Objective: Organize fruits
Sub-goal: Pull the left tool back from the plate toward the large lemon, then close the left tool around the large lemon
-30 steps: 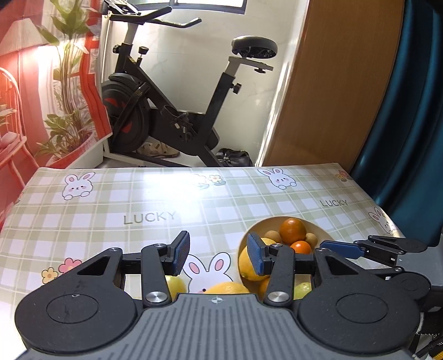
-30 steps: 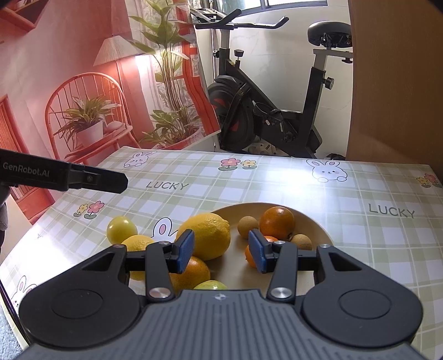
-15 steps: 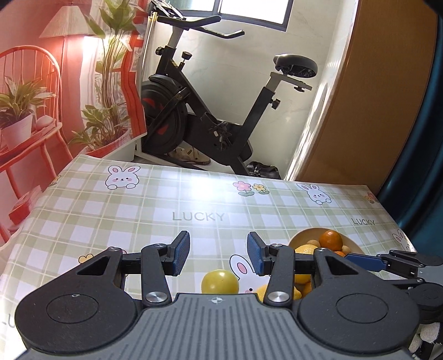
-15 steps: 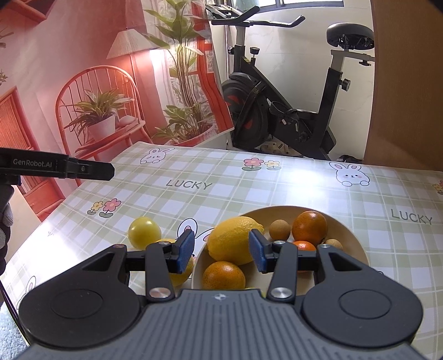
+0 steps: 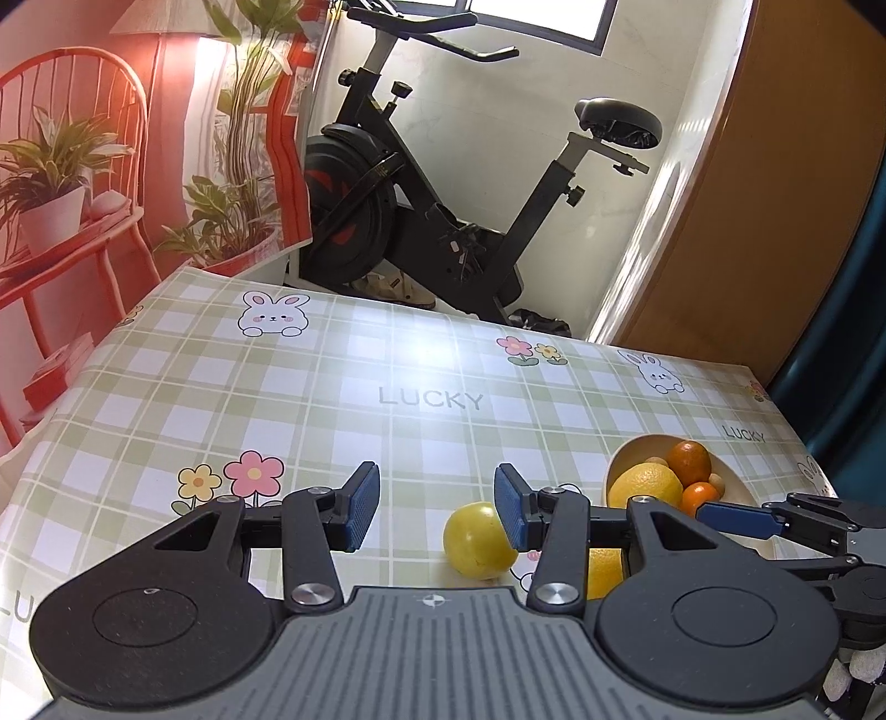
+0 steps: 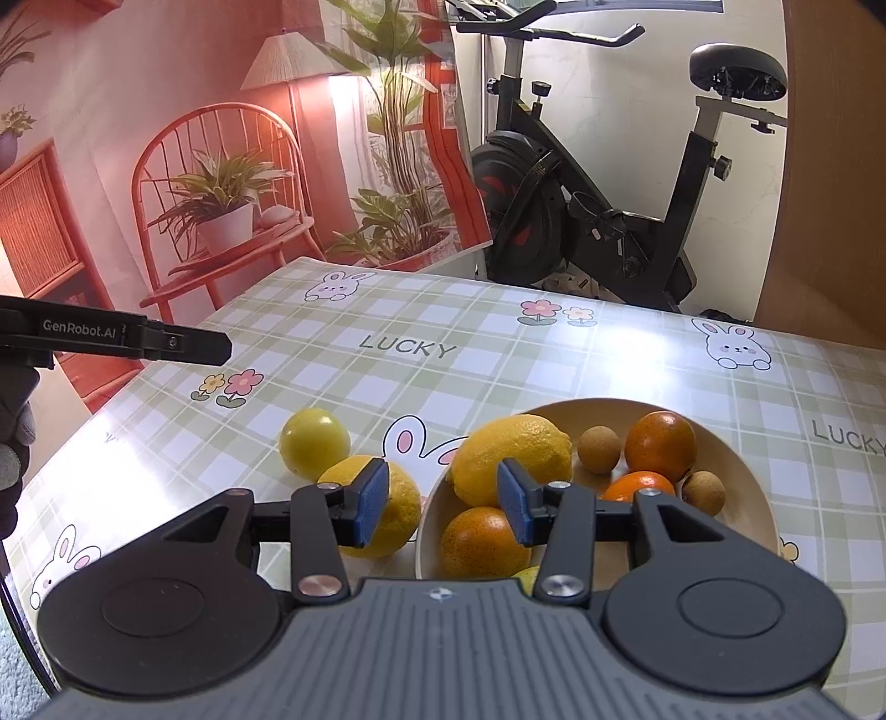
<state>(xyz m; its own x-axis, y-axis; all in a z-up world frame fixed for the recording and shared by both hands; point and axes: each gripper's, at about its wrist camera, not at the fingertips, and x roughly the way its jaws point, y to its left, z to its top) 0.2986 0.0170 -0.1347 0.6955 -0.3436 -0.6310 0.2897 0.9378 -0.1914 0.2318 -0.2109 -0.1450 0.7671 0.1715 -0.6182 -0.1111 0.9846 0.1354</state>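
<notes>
lemon [image 6: 512,451] in bowl [image 6: 742,482], tip right (lengthwise crosswise)

exercise bike [image 5: 443,221] | red backdrop [image 6: 138,111] | wooden door [image 5: 775,194] | window [image 5: 531,16]

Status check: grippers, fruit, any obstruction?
Left gripper and right gripper open, empty. Two yellow fruits on the table beside the bowl. Nothing blocking.
</notes>
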